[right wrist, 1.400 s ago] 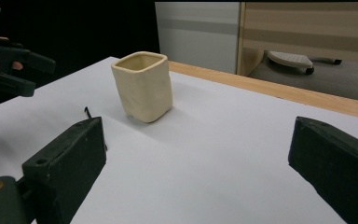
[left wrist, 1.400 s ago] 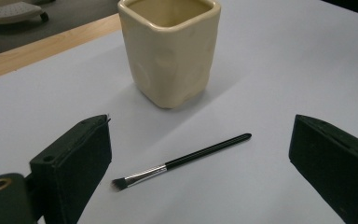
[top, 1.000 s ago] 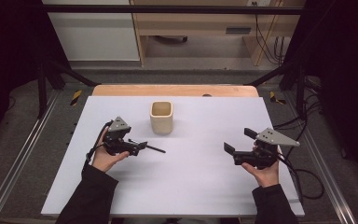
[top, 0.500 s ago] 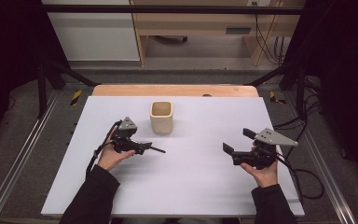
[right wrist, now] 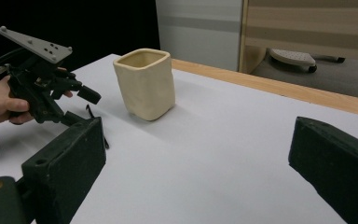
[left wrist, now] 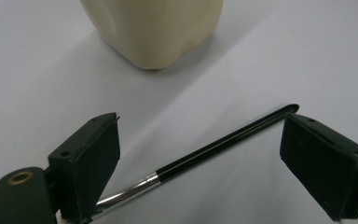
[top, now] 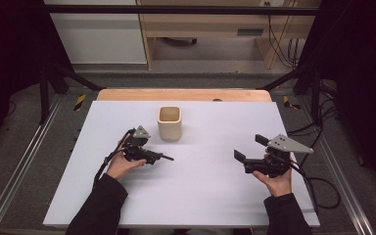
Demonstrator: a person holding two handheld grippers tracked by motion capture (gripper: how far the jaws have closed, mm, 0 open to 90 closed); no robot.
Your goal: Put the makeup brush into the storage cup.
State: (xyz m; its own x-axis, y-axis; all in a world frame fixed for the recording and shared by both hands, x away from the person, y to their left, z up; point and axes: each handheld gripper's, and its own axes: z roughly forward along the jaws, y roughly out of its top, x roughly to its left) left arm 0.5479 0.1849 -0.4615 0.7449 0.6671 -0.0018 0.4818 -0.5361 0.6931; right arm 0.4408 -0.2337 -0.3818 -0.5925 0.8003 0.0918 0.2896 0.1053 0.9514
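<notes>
your left gripper (left wrist: 200,154) hangs with jaws wide apart around the pen (left wrist: 214,149) lying on the table (top: 200,196) near the cup (top: 169,122). the grasp comes next: close on the barrel. your right gripper (top: 247,154) waits, jaws apart and empty.

Pen (left wrist: 223,144) lies on table (top: 210,196) before cup (top: 169,122) (seemingly apart).

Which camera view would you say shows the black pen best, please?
The left gripper view: the pen lies close up between the open jaws, black barrel and silver end clear. The high view shows it as a thin dark line; the right gripper view leaves it hard to make out.
</notes>
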